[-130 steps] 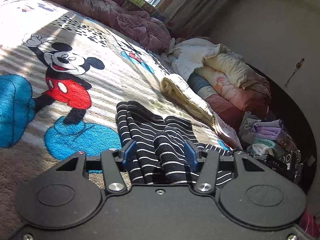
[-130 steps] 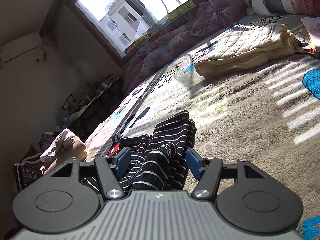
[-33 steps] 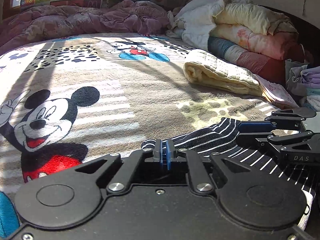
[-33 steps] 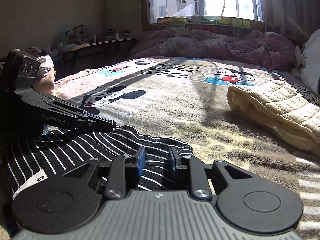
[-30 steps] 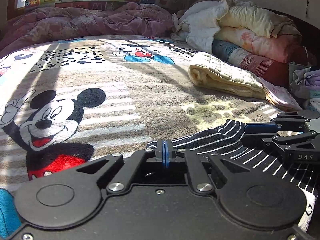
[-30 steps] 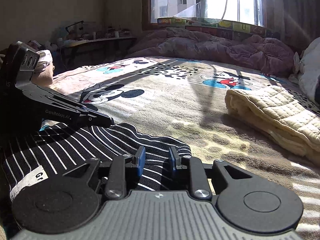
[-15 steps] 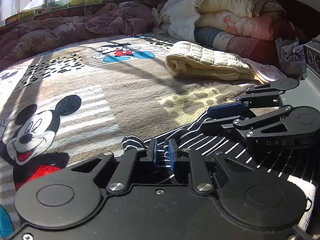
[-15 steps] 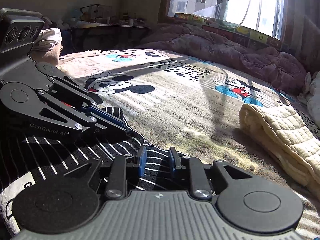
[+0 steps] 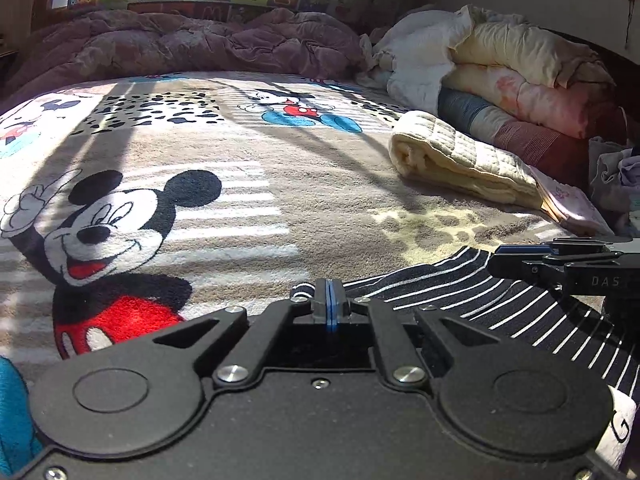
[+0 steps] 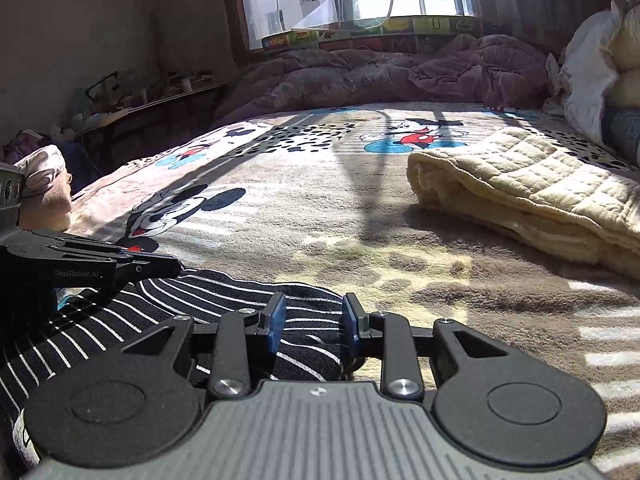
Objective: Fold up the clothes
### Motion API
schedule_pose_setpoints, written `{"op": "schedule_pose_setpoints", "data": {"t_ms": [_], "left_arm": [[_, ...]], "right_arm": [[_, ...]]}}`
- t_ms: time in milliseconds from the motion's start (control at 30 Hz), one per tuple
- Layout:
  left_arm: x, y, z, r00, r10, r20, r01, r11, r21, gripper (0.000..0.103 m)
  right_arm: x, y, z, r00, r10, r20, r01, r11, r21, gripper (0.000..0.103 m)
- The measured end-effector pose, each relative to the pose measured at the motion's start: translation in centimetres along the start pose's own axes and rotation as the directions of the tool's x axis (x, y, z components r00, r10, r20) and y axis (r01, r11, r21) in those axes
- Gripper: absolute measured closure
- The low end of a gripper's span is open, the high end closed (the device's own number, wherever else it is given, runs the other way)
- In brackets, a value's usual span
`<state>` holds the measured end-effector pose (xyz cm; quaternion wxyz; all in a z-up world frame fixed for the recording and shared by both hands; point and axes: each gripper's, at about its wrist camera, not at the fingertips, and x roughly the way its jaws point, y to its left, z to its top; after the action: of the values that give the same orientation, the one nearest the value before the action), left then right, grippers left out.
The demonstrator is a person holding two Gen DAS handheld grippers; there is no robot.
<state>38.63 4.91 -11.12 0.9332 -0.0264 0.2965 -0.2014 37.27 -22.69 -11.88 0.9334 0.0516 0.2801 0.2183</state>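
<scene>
The black garment with thin white stripes (image 9: 500, 300) lies spread flat on the plush cartoon-print blanket (image 9: 280, 184), at five o'clock in the left wrist view; seven o'clock in the right.

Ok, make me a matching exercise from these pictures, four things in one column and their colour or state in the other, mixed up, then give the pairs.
Things:
1. striped garment
2. quilted blanket
3. left gripper
4. purple comforter

Descriptions:
A. cream, folded into a thick bundle
B. crumpled under the window
C. fingers shut together
D. black with thin white lines, spread on the bed

Pairs: 1-D, 2-A, 3-C, 4-B
</scene>
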Motion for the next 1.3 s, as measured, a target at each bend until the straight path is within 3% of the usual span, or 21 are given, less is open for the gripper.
{"op": "schedule_pose_setpoints", "data": {"t_ms": [133, 167, 200, 400, 600, 700, 733, 833, 1000, 1067, 1100, 1133, 1167, 1233, 1300], "left_arm": [[-1.4, 0.3, 0.1, 0.999, -0.006, 0.033, 0.008, 0.999, -0.049, 0.098], [-2.1, 0.2, 0.1, 0.999, 0.013, 0.044, -0.011, 0.999, -0.051, 0.095], [-2.8, 0.1, 0.1, 0.998, 0.033, 0.056, -0.030, 0.998, -0.052, 0.080], [-7.2, -2.2, -0.6, 0.994, 0.055, 0.091, -0.055, 0.999, -0.001, 0.080], [-11.0, -6.3, -3.4, 0.997, -0.019, 0.081, 0.012, 0.996, 0.088, 0.080], [-10.4, -7.3, -5.7, 0.999, 0.022, 0.028, -0.026, 0.990, 0.137, 0.080], [-10.0, -7.6, -6.6, 0.999, 0.046, 0.005, -0.047, 0.986, 0.158, 0.075], [-8.4, -8.1, -8.2, 0.996, 0.084, 0.038, -0.090, 0.974, 0.208, 0.072], [-8.8, -7.0, -8.0, 0.998, 0.056, 0.041, -0.062, 0.985, 0.159, 0.069], [-10.6, -6.5, -7.5, 0.997, 0.041, 0.068, -0.046, 0.997, 0.059, 0.067], [-11.5, -6.1, -7.2, 0.996, 0.036, 0.087, -0.035, 0.999, -0.003, 0.054], [-12.2, -5.6, -7.1, 0.993, 0.053, 0.103, -0.047, 0.997, -0.061, 0.048], [-12.9, -5.1, -7.1, 0.990, 0.071, 0.118, -0.057, 0.991, -0.119, 0.043], [-13.3, -3.9, -7.2, 0.990, 0.083, 0.111, -0.057, 0.974, -0.221, 0.043], [-13.0, -2.2, -7.6, 0.995, 0.052, 0.089, -0.018, 0.937, -0.348, 0.041]], "right_arm": [[-0.9, -0.5, 0.1, 1.000, 0.005, 0.013, -0.005, 1.000, 0.012, 0.068], [-1.3, -0.2, 0.1, 1.000, -0.021, 0.021, 0.021, 1.000, -0.015, 0.068], [-1.8, 0.0, 0.0, 0.999, -0.029, 0.026, 0.030, 0.999, -0.024, 0.068], [-6.0, 2.1, -0.8, 0.999, -0.016, 0.039, 0.018, 0.997, -0.070, 0.068], [-10.3, 6.6, -2.6, 0.994, 0.059, 0.087, -0.043, 0.984, -0.175, 0.069], [-11.6, 8.6, -4.1, 0.992, 0.077, 0.102, -0.051, 0.970, -0.237, 0.070], [-11.5, 8.8, -4.7, 0.992, 0.078, 0.099, -0.052, 0.969, -0.241, 0.071], [-9.2, 8.5, -6.1, 1.000, 0.014, 0.026, -0.008, 0.974, -0.225, 0.071], [-8.7, 7.4, -6.6, 1.000, 0.008, 0.026, -0.004, 0.988, -0.154, 0.072], [-9.7, 7.5, -6.5, 0.998, 0.017, 0.065, -0.009, 0.993, -0.120, 0.071], [-10.3, 7.4, -6.8, 0.996, 0.023, 0.086, -0.014, 0.995, -0.103, 0.070], [-10.9, 7.2, -6.7, 0.994, 0.025, 0.106, -0.017, 0.997, -0.077, 0.067], [-11.2, 6.8, -6.6, 0.993, 0.020, 0.114, -0.016, 0.999, -0.035, 0.066], [-11.4, 5.4, -6.3, 0.993, 0.018, 0.113, -0.028, 0.996, 0.083, 0.055], [-11.0, 3.3, -6.4, 0.994, 0.044, 0.105, -0.068, 0.968, 0.243, 0.049]]}}
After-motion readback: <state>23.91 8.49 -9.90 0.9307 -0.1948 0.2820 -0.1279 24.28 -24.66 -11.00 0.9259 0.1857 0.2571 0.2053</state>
